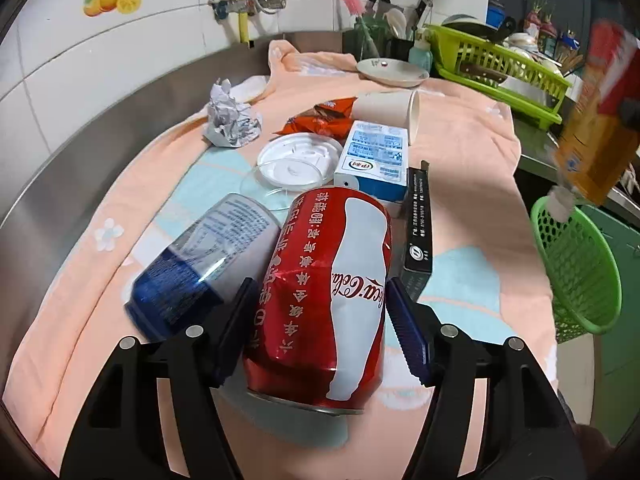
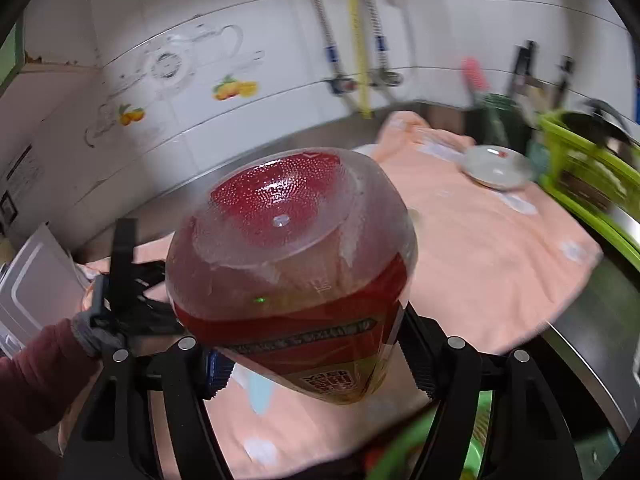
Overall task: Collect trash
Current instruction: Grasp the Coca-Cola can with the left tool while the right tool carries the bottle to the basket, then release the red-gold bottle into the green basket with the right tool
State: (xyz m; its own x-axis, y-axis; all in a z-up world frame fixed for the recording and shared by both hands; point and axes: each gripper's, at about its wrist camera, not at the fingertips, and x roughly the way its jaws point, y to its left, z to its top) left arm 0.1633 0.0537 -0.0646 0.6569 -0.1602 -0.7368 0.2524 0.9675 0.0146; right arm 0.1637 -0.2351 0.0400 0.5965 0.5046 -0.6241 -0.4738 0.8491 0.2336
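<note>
Claws point(image 1: 320, 332) point(image 2: 316, 364) — left clamps red can point(image 1: 324, 296), right grips bottle point(image 2: 292, 264), two cans total.

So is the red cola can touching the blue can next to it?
Touching. The left wrist view shows the red cola can lying against the blue can's side, with no gap between them.

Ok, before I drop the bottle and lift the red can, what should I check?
1. Right gripper clamped on bottle: ok.
2. Bottle over green basket: ok, its neck hangs above the rim.
3. Red can between left gripper fingers: ok.
4. Left pads pressing the can: cannot tell.
5. Blue can clear of the grasp: not ok, it leans on the red can beside one finger.
</note>
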